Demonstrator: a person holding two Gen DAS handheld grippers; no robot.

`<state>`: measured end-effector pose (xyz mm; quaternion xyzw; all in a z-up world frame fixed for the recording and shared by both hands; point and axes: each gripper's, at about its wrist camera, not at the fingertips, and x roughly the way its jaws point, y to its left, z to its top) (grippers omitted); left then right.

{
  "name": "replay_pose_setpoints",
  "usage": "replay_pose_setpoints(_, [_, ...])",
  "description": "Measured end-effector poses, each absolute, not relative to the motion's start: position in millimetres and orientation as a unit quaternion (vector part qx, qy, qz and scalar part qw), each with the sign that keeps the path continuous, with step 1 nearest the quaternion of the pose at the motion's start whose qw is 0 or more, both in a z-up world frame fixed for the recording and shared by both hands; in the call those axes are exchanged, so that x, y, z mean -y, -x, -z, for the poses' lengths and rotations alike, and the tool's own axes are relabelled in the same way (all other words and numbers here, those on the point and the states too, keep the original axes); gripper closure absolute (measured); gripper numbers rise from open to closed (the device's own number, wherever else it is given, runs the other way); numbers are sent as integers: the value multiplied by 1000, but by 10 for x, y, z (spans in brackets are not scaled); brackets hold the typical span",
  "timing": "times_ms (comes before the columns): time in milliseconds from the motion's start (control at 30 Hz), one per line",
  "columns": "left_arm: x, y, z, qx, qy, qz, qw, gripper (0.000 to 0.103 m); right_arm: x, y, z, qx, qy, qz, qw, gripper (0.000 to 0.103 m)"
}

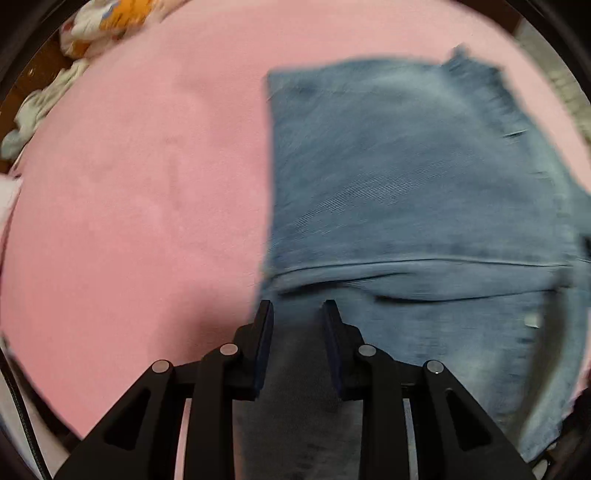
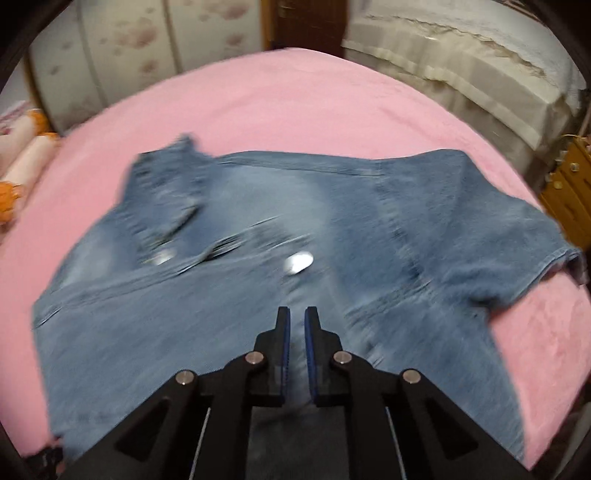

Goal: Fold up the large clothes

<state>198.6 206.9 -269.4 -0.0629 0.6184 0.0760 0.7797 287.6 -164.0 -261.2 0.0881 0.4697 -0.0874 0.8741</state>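
- The left gripper (image 1: pixel 297 308) points steeply down over the near edge of the denim garment (image 1: pixel 406 184). Its jaws stand apart, with a clear gap. Denim fills the gap, and I cannot tell if the pads press on it.
- The right gripper (image 2: pixel 297 314) also points down at the garment (image 2: pixel 258 258). Its jaws are almost closed, with only a thin slit between the blue pads (image 2: pixel 284 343). Denim is seen through the slit, but I cannot tell if a fold is pinched there.
- The garment lies spread on the pink cover (image 2: pixel 295 103). In the left view it fills the right half, with a seam (image 1: pixel 424 263) across it just beyond the fingertips.
- In the right view a sleeve (image 2: pixel 517 236) reaches to the right, near the edge of the cover. A folded-over part (image 2: pixel 162 195) lies at the upper left of the garment. Two shiny spots (image 2: pixel 299 262), maybe buttons, are too blurred to name.
- Beyond the cover, at left, lie rolled pink and orange things (image 2: pixel 26 158).
- Far away are a pale floral panel (image 2: pixel 129 40), a white bedspread (image 2: pixel 461 62) and a yellow cabinet (image 2: pixel 569 192).
- In the left view, crumpled white and orange cloth (image 1: pixel 96 26) lies at the far left corner.
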Motion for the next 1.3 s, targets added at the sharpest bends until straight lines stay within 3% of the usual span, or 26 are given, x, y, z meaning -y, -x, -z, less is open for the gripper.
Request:
replay_pose_setpoints(167, [-1726, -2166, 2541, -574, 86, 16, 814, 80, 996, -2642, 2865, -502, -133, -135, 844, 96])
replay_pose_setpoints(233, [-1648, -2333, 2661, -582, 113, 16, 805, 89, 727, -2604, 2935, -506, -112, -175, 837, 96])
replay_pose_setpoints(300, [-1579, -2419, 2908, -606, 126, -2, 786, 89, 518, -2616, 3042, -513, -120, -212, 823, 96])
replay_pose_setpoints(400, [-1623, -2535, 3154, -646, 143, -32, 749, 90, 404, -2695, 3202, -533, -97, -190, 819, 103])
replay_pose_setpoints(800, [-2152, -2384, 3114, -630, 161, -116, 751, 90, 2064, -2844, 3112, -499, -145, -4, 855, 103])
replay_pose_setpoints(967, [-1823, -2525, 3231, -635, 75, -147, 755, 92, 1763, -2861, 3173, -500, -45, 8, 865, 103])
replay_pose_setpoints(1100, [-1443, -2611, 3242, -624, -1, -199, 755, 93, 1873, -2769, 3189, -481, -82, 11, 873, 103])
replay_pose_setpoints(1200, [-1199, -2623, 3209, -620, -33, -227, 751, 91, 2027, -2727, 3160, -476, -118, -13, 871, 103])
replay_pose_setpoints(1267, [-1033, -2570, 3164, -620, -33, -223, 752, 78, 2134, -2667, 3107, -476, -154, -37, 865, 101])
replay_pose_setpoints(1300, [-932, -2506, 3118, -620, -17, -210, 756, 57, 2203, -2611, 3075, -477, -176, -56, 859, 101])
